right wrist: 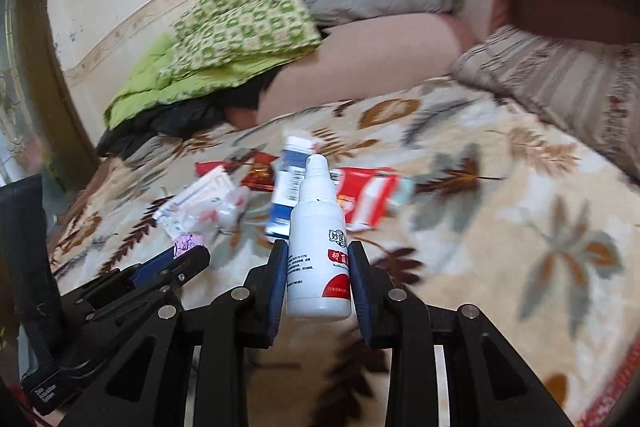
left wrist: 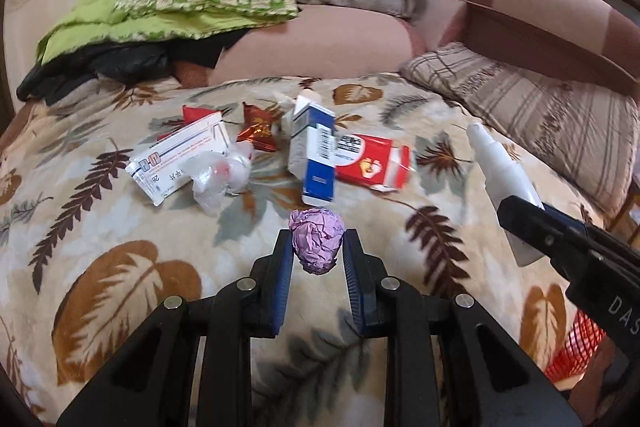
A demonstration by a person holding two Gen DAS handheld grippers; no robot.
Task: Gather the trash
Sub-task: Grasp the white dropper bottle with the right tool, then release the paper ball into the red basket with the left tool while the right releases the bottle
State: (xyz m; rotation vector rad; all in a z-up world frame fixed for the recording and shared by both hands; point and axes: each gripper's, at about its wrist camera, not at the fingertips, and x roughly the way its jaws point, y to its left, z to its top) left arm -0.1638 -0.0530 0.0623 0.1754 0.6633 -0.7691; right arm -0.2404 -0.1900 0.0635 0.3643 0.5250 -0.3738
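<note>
The white spray bottle (right wrist: 318,247) has its sides covered by the right fingers (right wrist: 280,279), and its label print is too small to read. In the left wrist view the bottle's lower part lies behind the other gripper's finger (left wrist: 532,217). A red mesh thing (left wrist: 576,351) shows only a corner at the lower right, the rest hidden by the tool and cut by the frame. The crumpled purple paper (left wrist: 317,241) is mostly out of sight in the right wrist view, behind the left finger. The red wrapper (left wrist: 256,129) is partly covered by the boxes. The whole right wrist view is smeared, so the lettering on the red box (right wrist: 368,197) cannot be made out. Dark clothing (left wrist: 92,71) lies half under the green quilt (left wrist: 120,23).
</note>
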